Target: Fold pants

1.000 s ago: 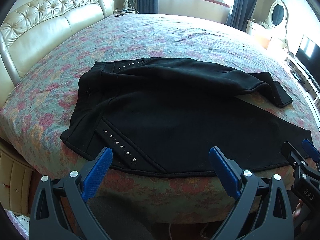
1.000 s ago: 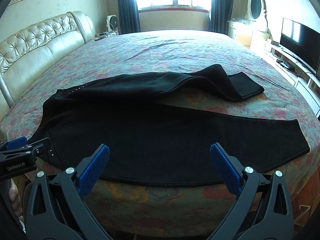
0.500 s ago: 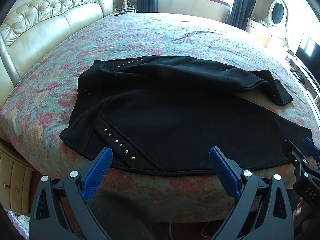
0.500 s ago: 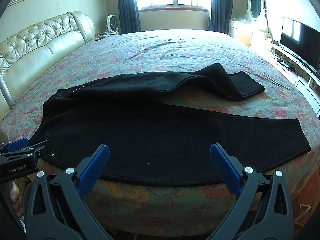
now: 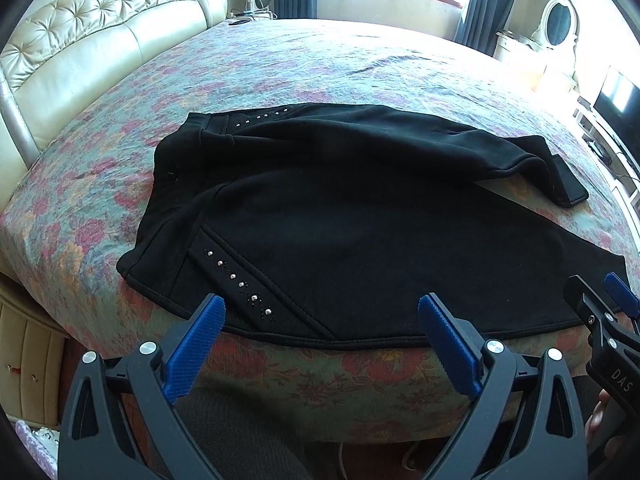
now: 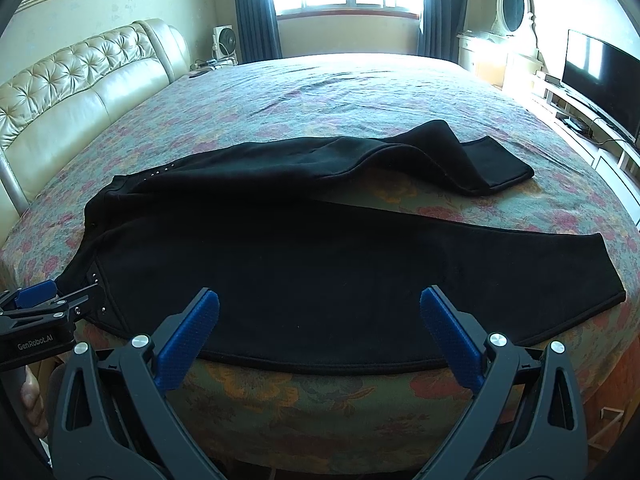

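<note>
On the bed, the soft, limp black pants are best pinched at waistband and hem, both grippers' fingers being spread and empty.

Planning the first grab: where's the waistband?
In the left wrist view, the waistband lies at the pants' left end, toward the headboard.

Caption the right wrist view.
Open right gripper facing black pants spread on the floral bedspread.
</note>
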